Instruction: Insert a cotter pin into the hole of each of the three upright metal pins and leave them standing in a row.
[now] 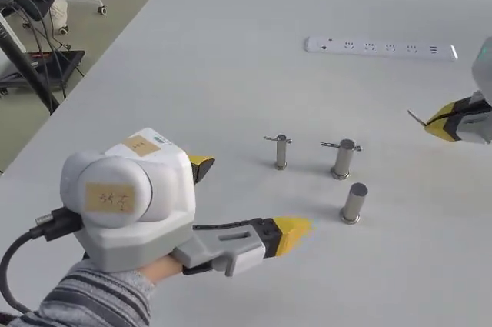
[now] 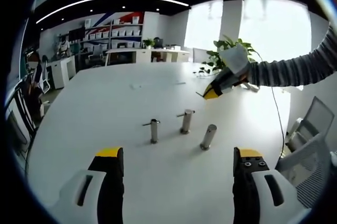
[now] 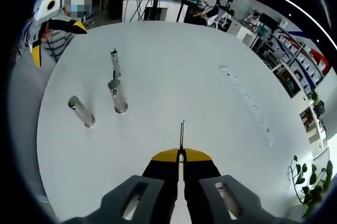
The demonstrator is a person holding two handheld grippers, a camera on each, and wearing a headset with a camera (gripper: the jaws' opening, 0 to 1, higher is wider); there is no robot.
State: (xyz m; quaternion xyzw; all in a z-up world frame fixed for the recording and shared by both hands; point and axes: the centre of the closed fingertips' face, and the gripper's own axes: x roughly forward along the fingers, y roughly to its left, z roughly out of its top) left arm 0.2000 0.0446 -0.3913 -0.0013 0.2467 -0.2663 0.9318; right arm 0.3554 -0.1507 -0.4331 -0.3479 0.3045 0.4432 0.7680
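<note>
Your left gripper (image 1: 250, 196) has a rounded white housing (image 1: 131, 211) carrying two tan paper labels (image 1: 108, 198) with handwritten marks, grey arms, and black fingers (image 1: 288, 233) capped in yellow. A black cable (image 1: 15, 254) leaves its back. Your sleeve (image 1: 100, 300) is knitted in grey and white stripes. Your right gripper (image 1: 432, 125) has the same yellow tips.
</note>
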